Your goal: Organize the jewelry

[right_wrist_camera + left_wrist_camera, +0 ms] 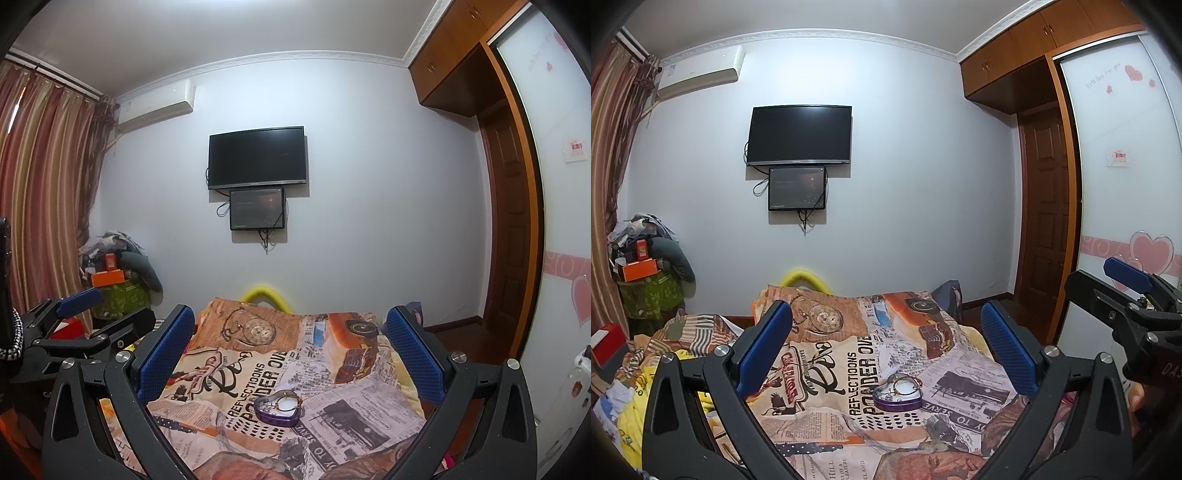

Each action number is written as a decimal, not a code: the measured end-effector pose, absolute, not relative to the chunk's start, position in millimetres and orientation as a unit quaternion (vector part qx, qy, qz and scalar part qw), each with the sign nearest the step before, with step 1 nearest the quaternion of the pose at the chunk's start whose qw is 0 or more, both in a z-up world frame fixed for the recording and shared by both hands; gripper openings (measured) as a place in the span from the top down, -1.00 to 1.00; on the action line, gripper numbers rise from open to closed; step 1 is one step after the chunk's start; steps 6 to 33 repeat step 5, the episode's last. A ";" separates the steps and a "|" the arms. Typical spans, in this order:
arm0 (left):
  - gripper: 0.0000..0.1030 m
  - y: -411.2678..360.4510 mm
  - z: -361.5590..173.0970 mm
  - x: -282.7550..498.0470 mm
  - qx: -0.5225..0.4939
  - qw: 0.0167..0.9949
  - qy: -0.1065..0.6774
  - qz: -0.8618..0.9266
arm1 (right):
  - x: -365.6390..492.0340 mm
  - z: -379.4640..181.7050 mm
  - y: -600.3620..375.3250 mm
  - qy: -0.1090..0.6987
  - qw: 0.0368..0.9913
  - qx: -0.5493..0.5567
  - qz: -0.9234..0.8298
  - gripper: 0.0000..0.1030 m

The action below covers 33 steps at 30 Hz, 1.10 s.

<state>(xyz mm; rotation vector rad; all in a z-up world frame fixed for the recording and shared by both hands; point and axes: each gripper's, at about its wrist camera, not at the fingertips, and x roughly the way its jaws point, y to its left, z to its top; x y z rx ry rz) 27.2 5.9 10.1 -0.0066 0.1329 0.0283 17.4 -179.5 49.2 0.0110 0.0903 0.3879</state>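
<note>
the left gripper [886,332] has two black arms with triangular cut-outs, each ending in a blue ribbed pad; the fingers [764,347] carry round silver screws just behind the pads. the right gripper [290,338] is built the same, black with blue textured fingers [413,354] and silver screws behind them. white letters "da" mark the right gripper's black body, behind its fingers, in the left wrist view.

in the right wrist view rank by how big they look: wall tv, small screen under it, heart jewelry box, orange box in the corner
Largest to smallest, as seen:
1. wall tv
2. small screen
3. heart jewelry box, looks close to the small screen, but it is nearer the camera, so unsure
4. orange box
</note>
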 end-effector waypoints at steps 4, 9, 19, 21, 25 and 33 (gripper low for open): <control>-0.99 5.0 7.7 31.0 -0.002 0.997 0.071 0.013 | 20.4 48.6 -180.2 0.048 0.980 0.007 0.192 -1.00; -0.99 5.1 7.0 32.5 -0.002 0.997 0.073 0.013 | 21.0 48.2 -180.2 0.049 0.980 0.007 0.192 -1.00; -0.99 5.1 7.0 32.5 -0.002 0.997 0.073 0.013 | 21.0 48.2 -180.2 0.049 0.980 0.007 0.192 -1.00; -0.99 5.1 7.0 32.5 -0.002 0.997 0.073 0.013 | 21.0 48.2 -180.2 0.049 0.980 0.007 0.192 -1.00; -0.99 5.1 7.0 32.5 -0.002 0.997 0.073 0.013 | 21.0 48.2 -180.2 0.049 0.980 0.007 0.192 -1.00; -0.99 5.1 7.0 32.5 -0.002 0.997 0.073 0.013 | 21.0 48.2 -180.2 0.049 0.980 0.007 0.192 -1.00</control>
